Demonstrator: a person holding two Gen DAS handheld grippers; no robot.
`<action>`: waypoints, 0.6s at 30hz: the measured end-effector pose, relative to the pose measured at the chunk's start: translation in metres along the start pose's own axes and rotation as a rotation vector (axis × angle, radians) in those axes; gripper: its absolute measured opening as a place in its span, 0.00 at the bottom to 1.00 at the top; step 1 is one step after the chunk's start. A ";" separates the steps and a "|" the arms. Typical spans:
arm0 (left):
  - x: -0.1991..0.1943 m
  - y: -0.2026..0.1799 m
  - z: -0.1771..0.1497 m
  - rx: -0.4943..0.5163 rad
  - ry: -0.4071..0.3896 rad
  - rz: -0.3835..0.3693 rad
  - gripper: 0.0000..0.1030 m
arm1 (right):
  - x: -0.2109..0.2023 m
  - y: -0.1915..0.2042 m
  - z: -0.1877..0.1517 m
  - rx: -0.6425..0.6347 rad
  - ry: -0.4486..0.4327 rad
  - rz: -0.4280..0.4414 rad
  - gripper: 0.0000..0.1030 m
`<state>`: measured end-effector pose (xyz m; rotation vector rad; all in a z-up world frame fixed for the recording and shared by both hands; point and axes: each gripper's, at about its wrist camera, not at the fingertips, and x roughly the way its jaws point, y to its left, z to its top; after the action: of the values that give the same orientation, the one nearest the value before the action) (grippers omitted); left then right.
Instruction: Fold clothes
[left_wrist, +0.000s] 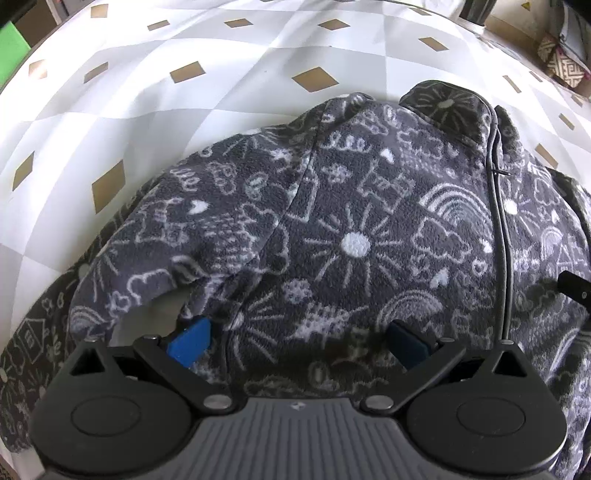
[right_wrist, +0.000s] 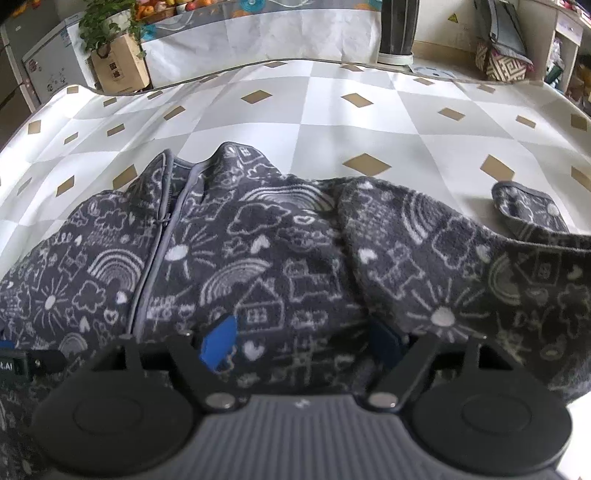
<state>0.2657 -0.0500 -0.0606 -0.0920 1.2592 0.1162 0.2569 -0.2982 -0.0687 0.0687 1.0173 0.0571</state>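
On the white-and-grey diamond-pattern tablecloth (right_wrist: 332, 122), a dark grey fleece zip jacket (left_wrist: 369, 229) printed with white suns, rainbows and clouds lies spread out, zipper (right_wrist: 155, 258) facing up. The left gripper (left_wrist: 299, 341) has its blue fingers spread wide, fabric between them. The right gripper (right_wrist: 303, 345) is likewise spread, fingers pressed into the fleece.

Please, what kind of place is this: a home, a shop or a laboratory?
Probably a home room. A fleece jacket lies on a checked mat, with a potted plant in a paper bag and cluttered shelves behind.
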 end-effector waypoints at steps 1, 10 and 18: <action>0.000 -0.001 0.000 -0.003 0.002 0.003 1.00 | 0.000 0.001 0.001 -0.004 0.001 0.003 0.76; -0.014 -0.012 0.015 -0.058 -0.017 -0.074 0.99 | -0.019 -0.017 0.014 0.049 -0.068 0.044 0.73; -0.009 -0.036 0.022 -0.029 -0.017 -0.115 0.99 | -0.008 -0.027 0.012 0.066 -0.007 -0.002 0.73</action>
<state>0.2884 -0.0829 -0.0453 -0.1871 1.2323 0.0360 0.2633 -0.3258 -0.0573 0.1279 1.0118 0.0218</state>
